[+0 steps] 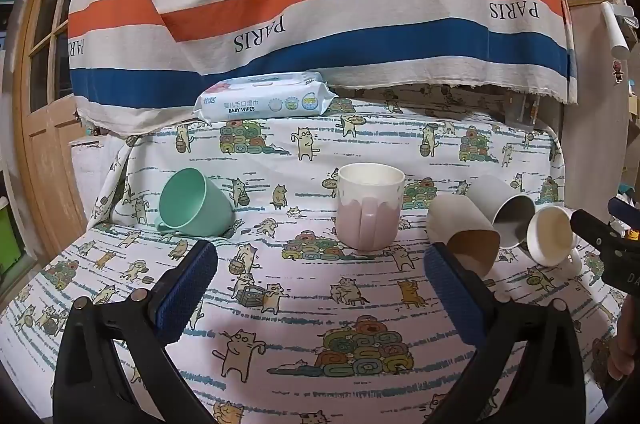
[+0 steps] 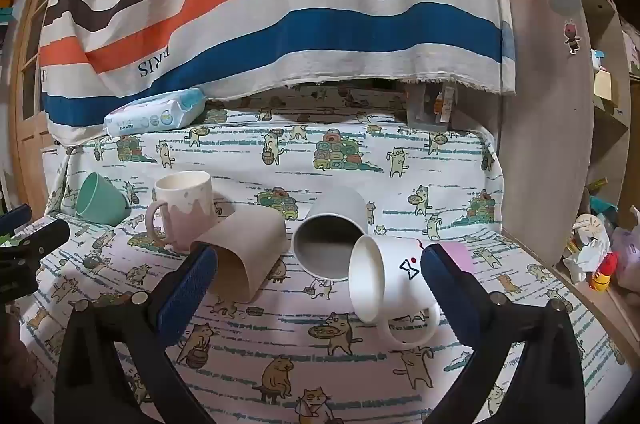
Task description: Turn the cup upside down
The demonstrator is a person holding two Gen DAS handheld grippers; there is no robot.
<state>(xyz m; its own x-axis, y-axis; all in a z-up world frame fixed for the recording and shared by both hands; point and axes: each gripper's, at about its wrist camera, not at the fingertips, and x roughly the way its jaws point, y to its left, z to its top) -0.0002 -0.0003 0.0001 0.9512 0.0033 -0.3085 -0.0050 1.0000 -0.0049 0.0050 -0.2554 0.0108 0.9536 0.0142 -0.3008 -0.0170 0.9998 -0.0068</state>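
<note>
The wipes pack (image 1: 264, 99) reads "BABY WIPES"; the striped cloth (image 1: 320, 4) reads "PARIS", "HERMES".

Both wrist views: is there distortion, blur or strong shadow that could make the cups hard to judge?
Left wrist view: fisheye bends the striped cloth and darkens the corners; the pink and white mug is sharp. Right wrist view: same curving, the door frame bows at the edge; the white mug is clear, with only soft shadows; light is even, no glare.

Bare cloth (image 1: 304, 324) lies open near; far right, tan cup (image 1: 464, 236), grey cup (image 1: 504, 204) and white mug (image 1: 550, 236) crowd together.
</note>
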